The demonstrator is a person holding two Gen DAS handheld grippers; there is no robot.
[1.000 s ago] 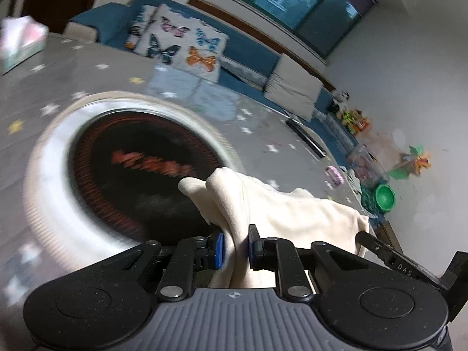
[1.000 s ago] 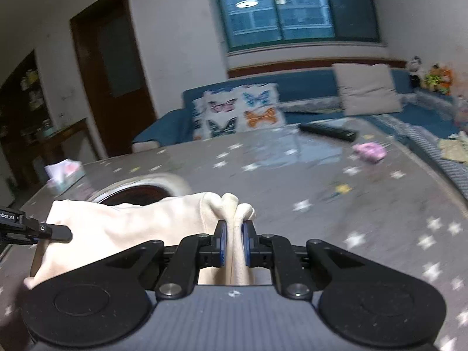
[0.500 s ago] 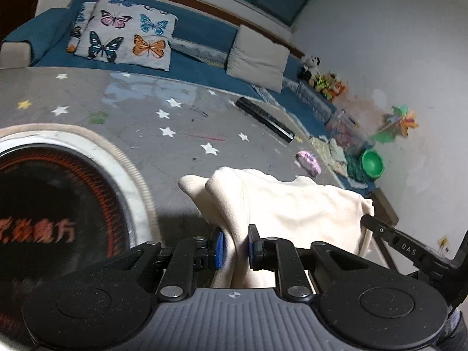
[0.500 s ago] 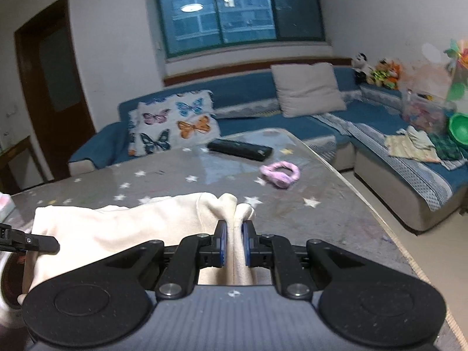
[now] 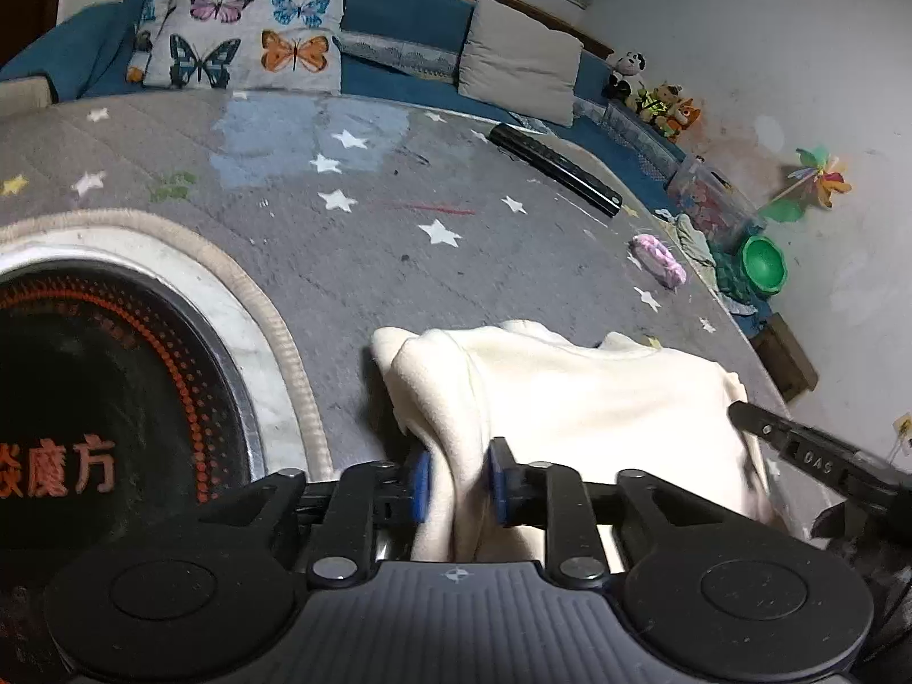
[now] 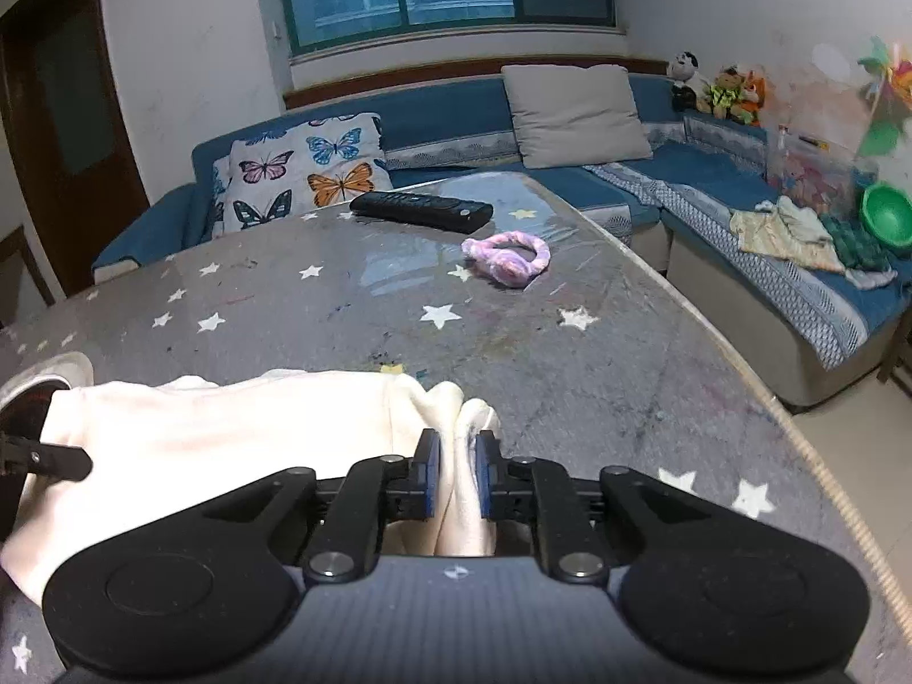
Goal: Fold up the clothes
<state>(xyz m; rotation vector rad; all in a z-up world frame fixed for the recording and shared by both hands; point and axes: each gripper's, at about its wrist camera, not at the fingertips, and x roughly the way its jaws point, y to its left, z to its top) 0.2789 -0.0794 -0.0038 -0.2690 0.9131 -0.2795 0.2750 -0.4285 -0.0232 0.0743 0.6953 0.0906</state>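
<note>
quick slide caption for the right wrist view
Right tool pinching a cream fleece garment over a grey star-patterned table.

My right gripper (image 6: 455,481) has its jaws clamped on a bunched fold of the cream garment (image 6: 228,427), which spreads leftward over the starred table (image 6: 598,387); a remote (image 6: 422,211) lies beyond.

The cream fleece garment (image 6: 216,433) runs under both grippers; its lower part is hidden, its right edge blurred.

The cream garment (image 5: 575,393) looks soft, matt fleece; the star-printed table (image 6: 513,342) glossy; the gripper bodies matt black plastic.
</note>
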